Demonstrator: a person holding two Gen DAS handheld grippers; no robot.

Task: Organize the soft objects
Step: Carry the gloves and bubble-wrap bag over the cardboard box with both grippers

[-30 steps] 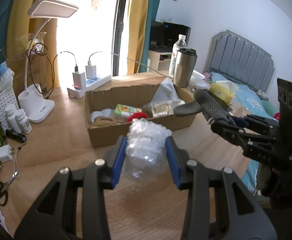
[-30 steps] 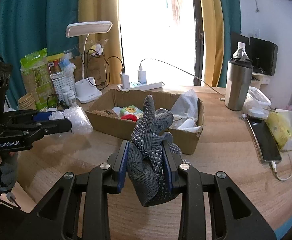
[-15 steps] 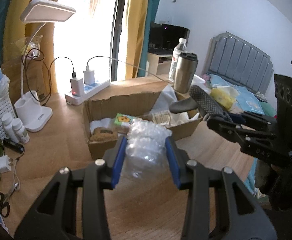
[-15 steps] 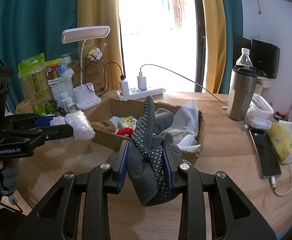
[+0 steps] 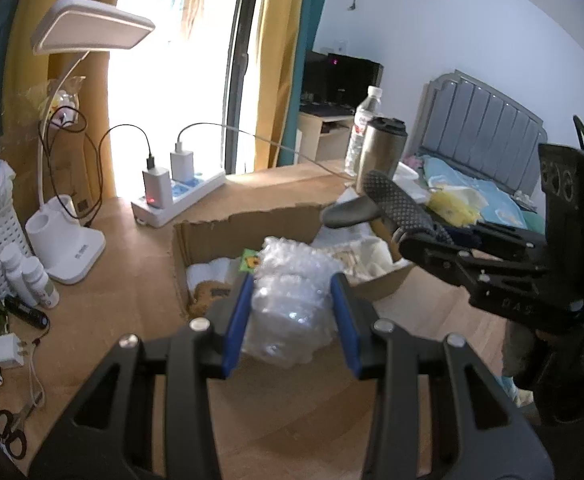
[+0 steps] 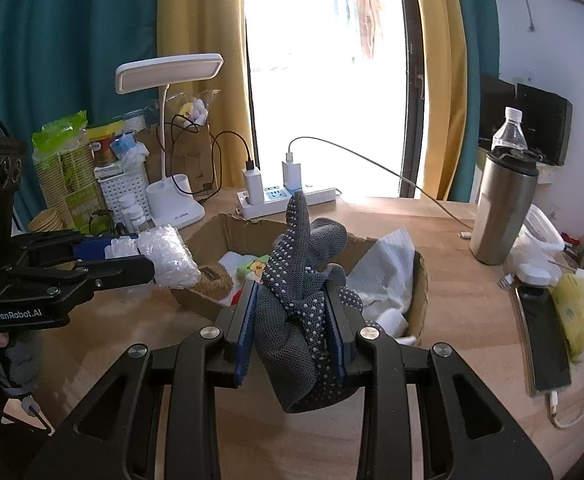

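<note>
- Daylight is pouring through the window (image 6: 324,80) ahead of you and blowing it out to plain white in both views.
- The desk lamp (image 5: 91,32) is showing no glow of its own.
- The wooden table (image 6: 452,280) is catching soft glare near the window.
- The fisheye lens is bending the curtains (image 6: 195,40) and darkening the corners.
- Near gripper arms are looking slightly soft.

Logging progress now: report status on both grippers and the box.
Left gripper shut on bubble wrap. Right gripper shut on gray glove. Cardboard box ahead, unobstructed.
</note>
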